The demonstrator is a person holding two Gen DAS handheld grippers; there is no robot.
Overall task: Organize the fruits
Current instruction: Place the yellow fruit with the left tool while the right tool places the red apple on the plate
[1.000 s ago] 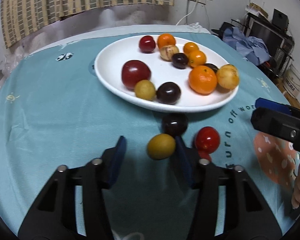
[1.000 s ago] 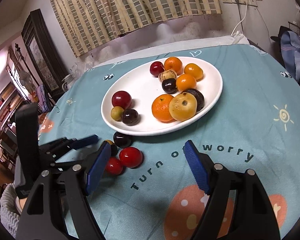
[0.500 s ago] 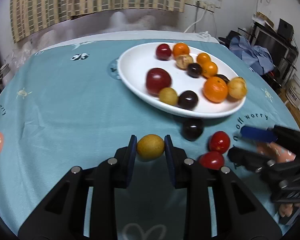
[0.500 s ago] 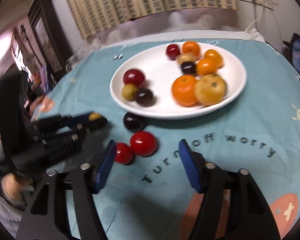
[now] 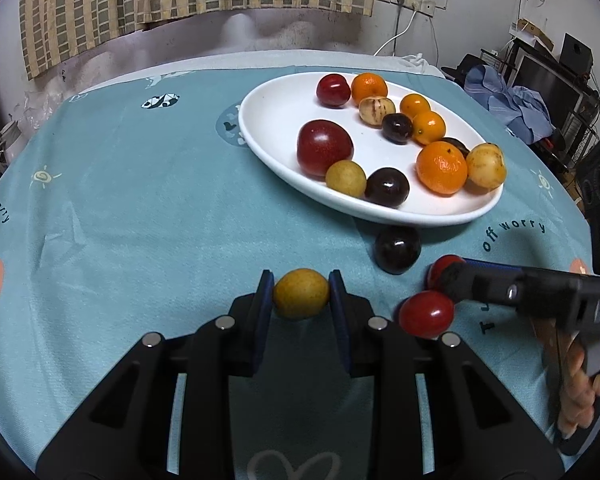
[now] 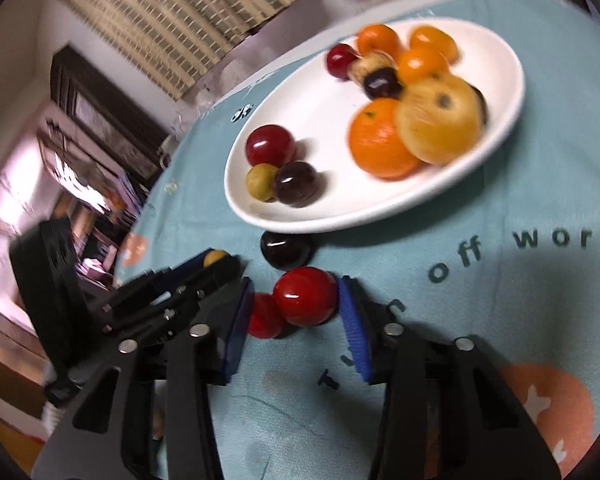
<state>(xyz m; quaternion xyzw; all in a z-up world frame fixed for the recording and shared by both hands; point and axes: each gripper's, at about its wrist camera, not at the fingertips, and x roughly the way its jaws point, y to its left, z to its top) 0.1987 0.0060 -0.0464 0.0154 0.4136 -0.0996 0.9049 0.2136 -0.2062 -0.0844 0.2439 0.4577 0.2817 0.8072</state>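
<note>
My left gripper (image 5: 301, 295) is shut on a small yellow fruit (image 5: 301, 293) and holds it over the teal cloth, short of the white plate (image 5: 276, 120). The plate carries several red, orange, yellow and dark fruits. My right gripper (image 6: 296, 312) is open, its blue pads on either side of a red fruit (image 6: 305, 296) on the cloth; a second red fruit (image 6: 264, 322) lies against the left pad. A dark plum (image 6: 286, 250) lies just beyond, by the plate's (image 6: 500, 60) near rim. In the left wrist view the right gripper (image 5: 456, 280) reaches in from the right.
The round table has a teal printed cloth (image 5: 120, 184). A curtain and wall stand behind it. Clothes and electronics (image 5: 516, 100) sit off the table's far right. A dark cabinet (image 6: 100, 120) stands to the left in the right wrist view.
My left gripper closed on the yellow fruit and lifted it slightly. My right gripper moved forward and down so that its pads straddle the red fruit, narrowing its opening.
</note>
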